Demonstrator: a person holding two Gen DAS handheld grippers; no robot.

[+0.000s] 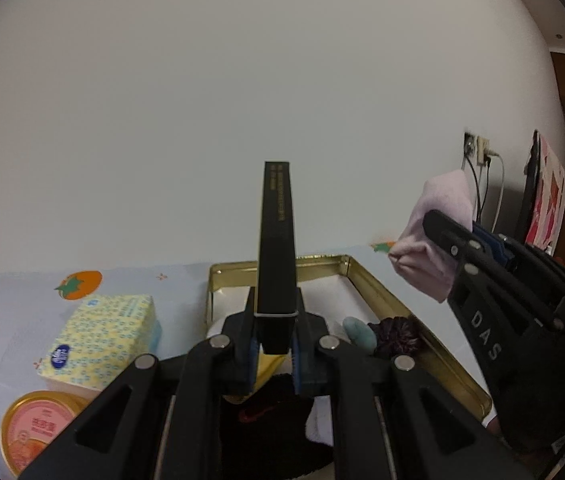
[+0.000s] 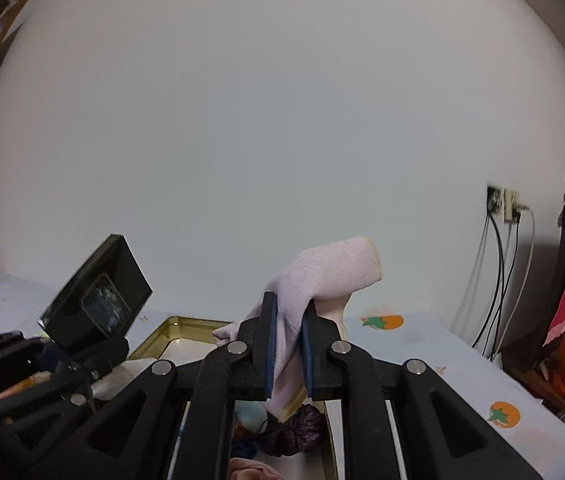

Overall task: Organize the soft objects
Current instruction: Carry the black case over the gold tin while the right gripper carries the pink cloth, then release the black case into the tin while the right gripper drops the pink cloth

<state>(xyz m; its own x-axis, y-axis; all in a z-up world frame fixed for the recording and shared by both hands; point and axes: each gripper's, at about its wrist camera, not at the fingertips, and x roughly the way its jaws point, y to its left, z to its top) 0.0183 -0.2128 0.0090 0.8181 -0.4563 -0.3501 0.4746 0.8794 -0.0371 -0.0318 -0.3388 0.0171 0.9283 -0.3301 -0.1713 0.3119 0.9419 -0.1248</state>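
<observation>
Right now my right tool (image 2: 288, 344) is clamped on the pink cloth (image 2: 322, 276), held above the gold tin's (image 1: 382, 296) far right corner; my left tool (image 1: 276, 344) grips a black box (image 1: 276, 240) upright over the tin.

The letters "DAS" stand in pale capitals on the black side plate of the right claw (image 1: 418, 236), running down its length at the right of the left wrist view. The tall black box (image 1: 277, 256) carries lines of small gold print along its narrow edge, too fine to read. The yellow tissue pack (image 1: 102, 340) bears a round blue logo, and the pink-lidded tin (image 1: 38, 432) near left shows characters; neither is legible.
</observation>
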